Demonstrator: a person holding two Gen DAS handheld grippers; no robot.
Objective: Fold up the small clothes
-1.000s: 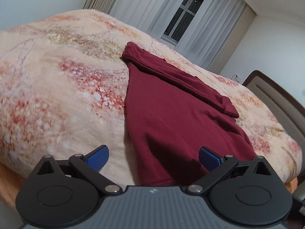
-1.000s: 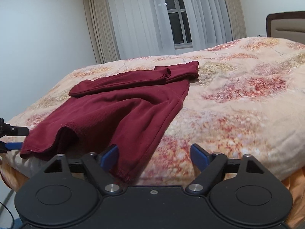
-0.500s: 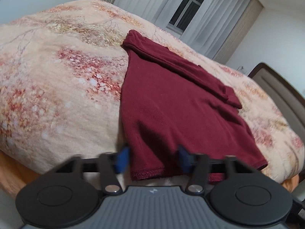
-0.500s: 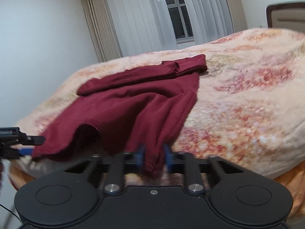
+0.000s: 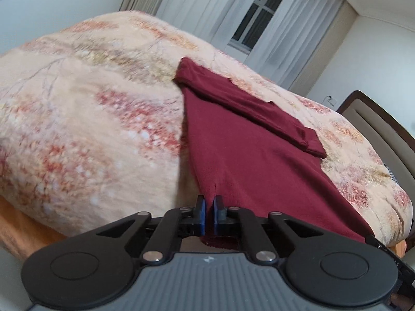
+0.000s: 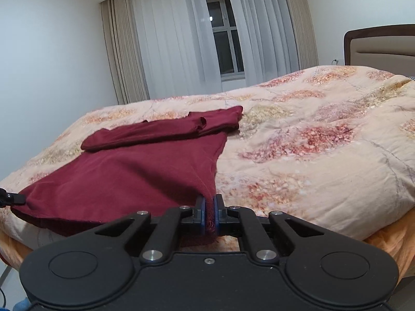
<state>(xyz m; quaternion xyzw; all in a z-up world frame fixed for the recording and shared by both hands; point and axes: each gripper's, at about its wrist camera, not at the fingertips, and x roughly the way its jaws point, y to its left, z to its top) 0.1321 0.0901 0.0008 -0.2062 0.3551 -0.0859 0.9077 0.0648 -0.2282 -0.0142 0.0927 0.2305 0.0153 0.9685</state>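
both grippers pinching hem corners of maroon knit shirt (image 5: 249,155)
left gripper (image 5: 209,208) and right gripper (image 6: 209,208) jaws clamped on ribbed fabric; sleeves folded flat across, fuzzy floral quilt (image 6: 311,155) underneath.

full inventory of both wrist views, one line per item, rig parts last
shirt: 1, dark red, flat on the bed, sleeves folded across its far end, near hem pinched at both corners
quilt: 1, peach with red and orange floral patches, covering the bed
headboard: 1, beige panel in dark brown frame, far right
window: 1, dark panes, far wall
curtains: sheer white pair over the window, beige drapes outside them
left gripper: 1, black with blue pads, shut on the hem's left corner
right gripper: 1, black with blue pads, shut on the hem's right corner
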